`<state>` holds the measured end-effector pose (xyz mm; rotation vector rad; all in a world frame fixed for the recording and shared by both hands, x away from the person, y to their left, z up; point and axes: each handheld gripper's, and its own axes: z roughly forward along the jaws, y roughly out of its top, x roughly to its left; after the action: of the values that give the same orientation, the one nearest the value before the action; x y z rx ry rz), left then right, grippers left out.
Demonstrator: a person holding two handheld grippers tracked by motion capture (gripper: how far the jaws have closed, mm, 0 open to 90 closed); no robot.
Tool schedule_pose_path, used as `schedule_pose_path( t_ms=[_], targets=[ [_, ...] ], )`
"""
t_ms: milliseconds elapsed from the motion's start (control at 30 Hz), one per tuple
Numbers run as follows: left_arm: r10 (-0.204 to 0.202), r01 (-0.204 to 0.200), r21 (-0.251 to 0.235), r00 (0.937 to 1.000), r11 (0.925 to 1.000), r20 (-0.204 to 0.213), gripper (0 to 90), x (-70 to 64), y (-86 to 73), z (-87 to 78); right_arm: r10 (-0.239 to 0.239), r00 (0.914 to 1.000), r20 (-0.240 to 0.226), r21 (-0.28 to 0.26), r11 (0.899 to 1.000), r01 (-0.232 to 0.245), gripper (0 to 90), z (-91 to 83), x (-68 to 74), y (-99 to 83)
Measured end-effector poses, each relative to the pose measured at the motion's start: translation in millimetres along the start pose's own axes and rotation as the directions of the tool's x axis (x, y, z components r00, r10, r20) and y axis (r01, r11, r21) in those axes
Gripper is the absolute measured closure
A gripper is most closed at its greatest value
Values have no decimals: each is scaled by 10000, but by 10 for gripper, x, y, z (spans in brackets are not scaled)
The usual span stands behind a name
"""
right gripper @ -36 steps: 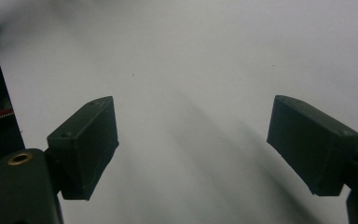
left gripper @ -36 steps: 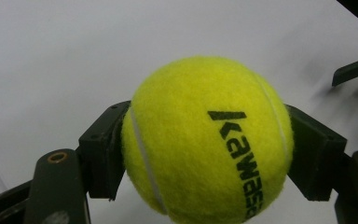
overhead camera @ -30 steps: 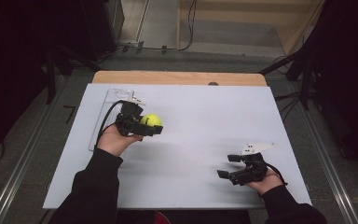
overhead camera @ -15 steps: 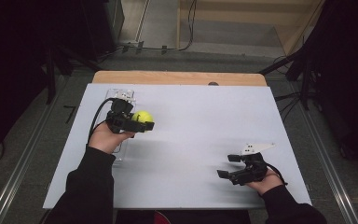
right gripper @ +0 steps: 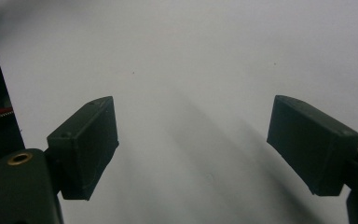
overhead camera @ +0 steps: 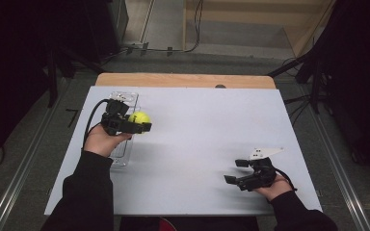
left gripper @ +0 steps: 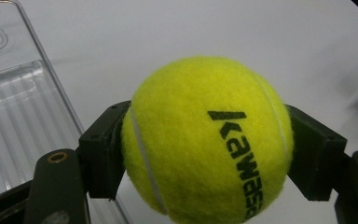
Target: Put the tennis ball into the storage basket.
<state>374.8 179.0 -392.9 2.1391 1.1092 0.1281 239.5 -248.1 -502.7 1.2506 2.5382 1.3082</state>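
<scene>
My left gripper (overhead camera: 142,126) clamping the ball (left gripper: 207,140) beside the tray (overhead camera: 125,98), my right gripper (overhead camera: 236,172) jaws wide, low over table (overhead camera: 197,134)

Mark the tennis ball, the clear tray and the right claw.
tennis ball (left gripper: 205,140): left gripper view, middle of the yellow felt, beside the black lettering.
clear tray (overhead camera: 125,97): high view, bare far end by the table's back edge.
right claw (right gripper: 193,154): right gripper view, gap midway between its open jaws.
</scene>
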Motion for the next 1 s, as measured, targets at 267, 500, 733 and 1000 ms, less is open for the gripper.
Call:
schedule_pose_path(
  t_ms=[267, 500, 733, 1000],
  targets=[
    [-286, 283, -127, 9993, 9995, -247, 260, 101, -22, -71, -2, 10000, -17, -1, 10000, 2, 143, 1, 1, 0],
    [-482, 473, -187, 9974, 9987, -528, 260, 179, -44, -116, 1, 10000, -19, -1, 10000, -1, 143, 3, 0, 1],
    [-725, 708, -225, 9938, 9972, -838, 260, 269, -72, -165, 1, 10000, -21, -12, 10000, -1, 143, 3, 0, 2],
    [-867, 841, -290, 9905, 9960, -1066, 259, 356, -99, -214, 17, 10000, -17, -26, 10000, -17, 143, 1, 0, 1]
  ],
)
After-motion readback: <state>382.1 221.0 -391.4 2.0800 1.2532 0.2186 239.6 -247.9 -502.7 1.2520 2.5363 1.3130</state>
